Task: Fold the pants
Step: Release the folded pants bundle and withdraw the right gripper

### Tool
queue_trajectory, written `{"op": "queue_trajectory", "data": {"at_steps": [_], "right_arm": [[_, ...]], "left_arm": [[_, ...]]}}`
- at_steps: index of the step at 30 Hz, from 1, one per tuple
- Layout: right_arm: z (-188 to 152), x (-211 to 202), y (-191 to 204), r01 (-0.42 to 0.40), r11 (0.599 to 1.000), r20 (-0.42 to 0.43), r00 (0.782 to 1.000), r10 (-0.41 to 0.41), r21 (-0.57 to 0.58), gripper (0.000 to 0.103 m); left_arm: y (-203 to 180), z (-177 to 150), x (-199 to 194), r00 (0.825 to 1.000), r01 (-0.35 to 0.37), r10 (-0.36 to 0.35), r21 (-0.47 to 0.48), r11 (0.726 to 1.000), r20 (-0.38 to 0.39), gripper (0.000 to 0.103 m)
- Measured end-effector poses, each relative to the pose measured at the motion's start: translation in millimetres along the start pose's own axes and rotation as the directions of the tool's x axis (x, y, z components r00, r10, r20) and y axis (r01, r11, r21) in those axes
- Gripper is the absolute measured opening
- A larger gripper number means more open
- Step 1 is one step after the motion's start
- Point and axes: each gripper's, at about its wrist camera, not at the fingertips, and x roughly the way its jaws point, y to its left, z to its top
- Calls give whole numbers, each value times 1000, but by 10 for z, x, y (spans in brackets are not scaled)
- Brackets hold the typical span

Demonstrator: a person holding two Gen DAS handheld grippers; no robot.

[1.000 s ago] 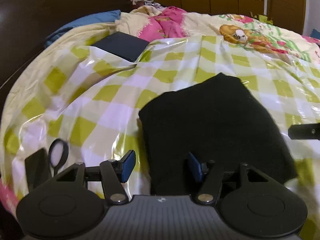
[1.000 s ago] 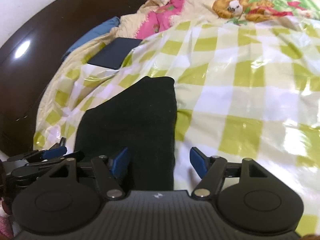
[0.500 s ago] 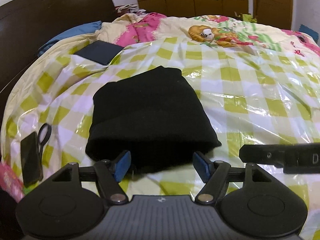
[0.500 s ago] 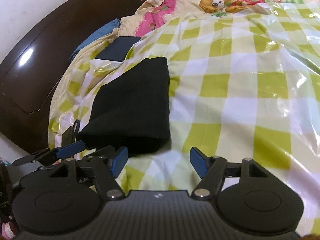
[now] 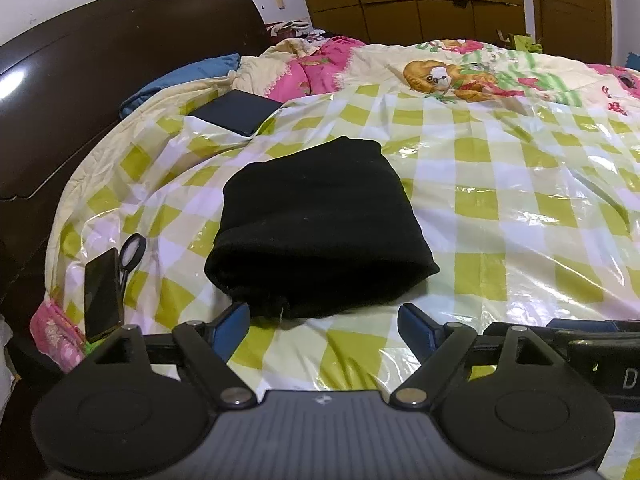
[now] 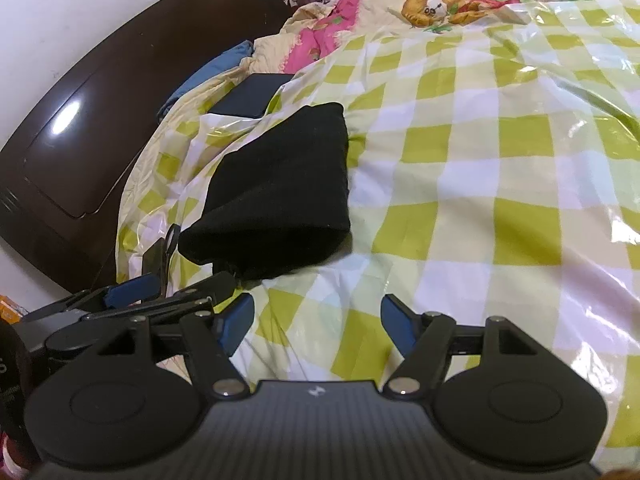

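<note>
black pants [image 5: 320,224] folded, lying on checkered sheet [image 5: 520,208]. left gripper [image 5: 324,328] at 6 o'clock of pants, jaws opening, nothing between. right gripper [image 6: 316,320] fingers apart, empty.

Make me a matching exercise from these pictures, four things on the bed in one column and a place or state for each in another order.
Things:
1. black pants
2. phone
3. dark box
4. left hand-held gripper

Places or states:
A. near the blue pillow and headboard
B. beside the scissors at the bed's edge
C. jaws opening, nothing between them
D. folded in a bundle on the checked plastic sheet

Pairs: 1-D, 2-B, 3-A, 4-C
</note>
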Motion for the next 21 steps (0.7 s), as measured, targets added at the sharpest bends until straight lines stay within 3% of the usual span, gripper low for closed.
{"op": "queue_trajectory", "data": {"at_steps": [13,21], "right_arm": [[-124,-94,-29,44,999,4,999,-44,-3,71],[-151,-155,-118,58,998,11,998,-58,20,71]], "left_arm": [[-18,-134,5,996,52,-58,-86,995,-66,94],[-111,-160,-19,998,48,-51,-76,996,-48,94]]}}
